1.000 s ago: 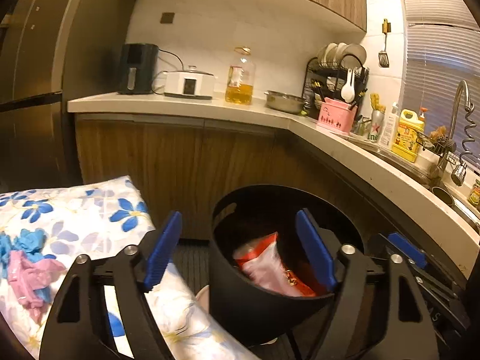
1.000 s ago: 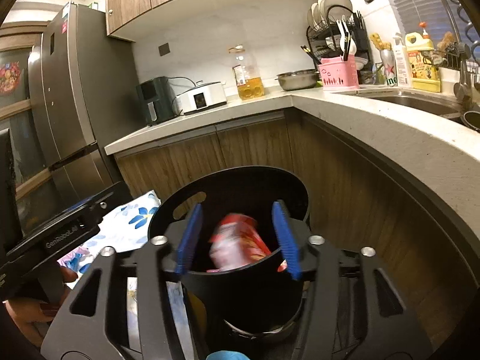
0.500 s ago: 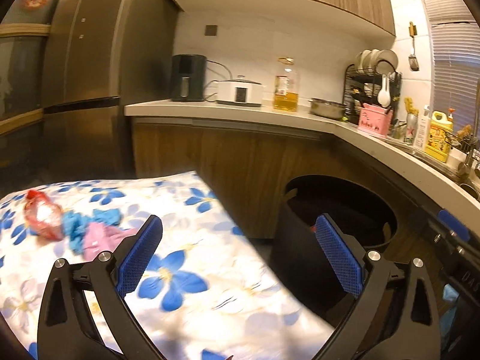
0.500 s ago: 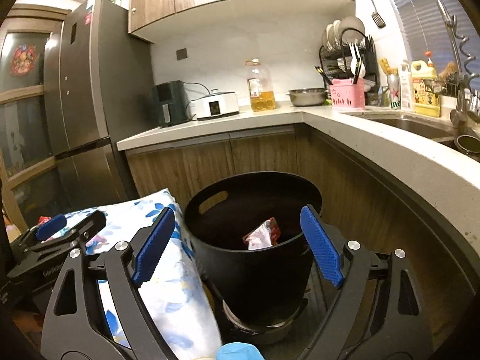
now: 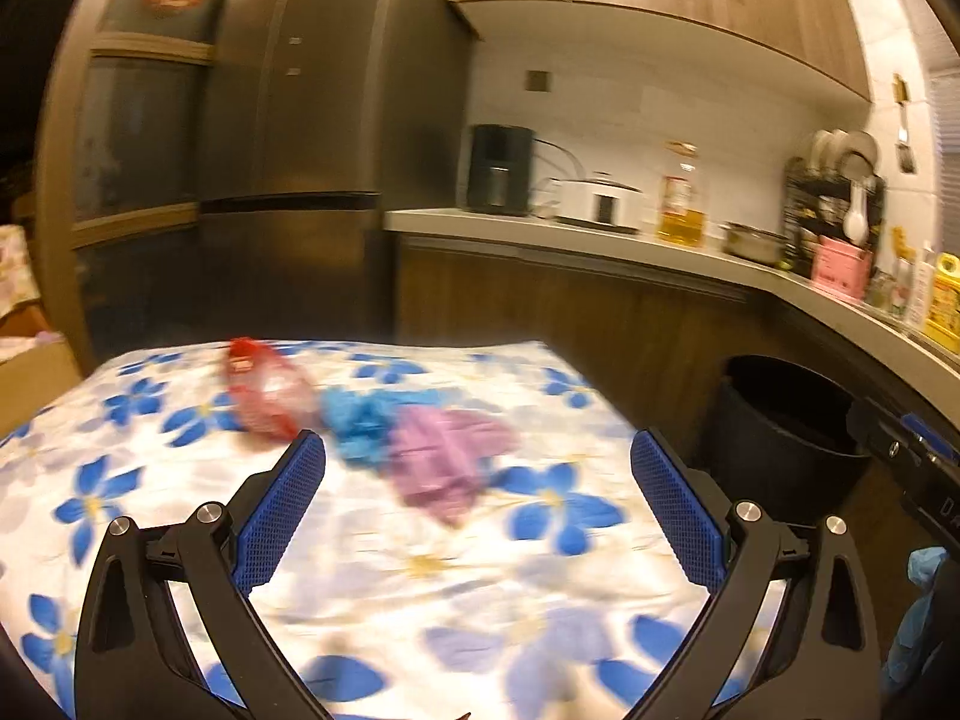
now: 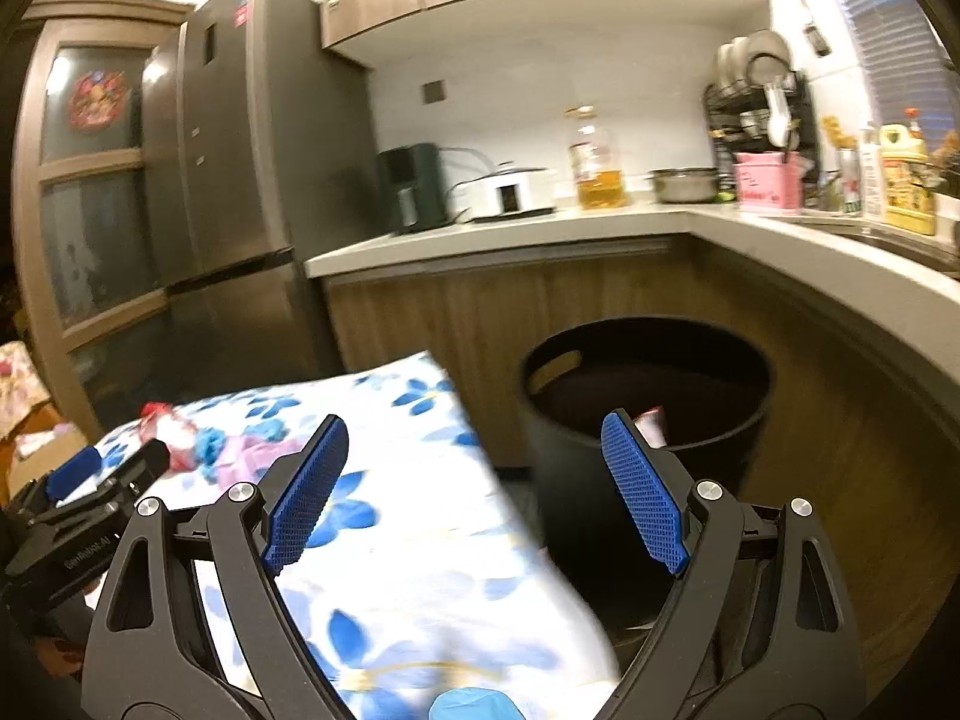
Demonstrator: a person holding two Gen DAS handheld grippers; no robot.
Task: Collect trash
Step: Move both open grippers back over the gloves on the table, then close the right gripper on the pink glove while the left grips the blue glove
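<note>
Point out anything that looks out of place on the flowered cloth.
Three bits of litter lie bunched together on the flowered cloth: a red wrapper, a crumpled blue glove and a pink glove. The bin stands beside it.

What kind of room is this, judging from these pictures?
Most likely a home kitchen: a tall refrigerator, a countertop with a bottle of cooking oil, and a dish rack holding plates near the sink.
</note>
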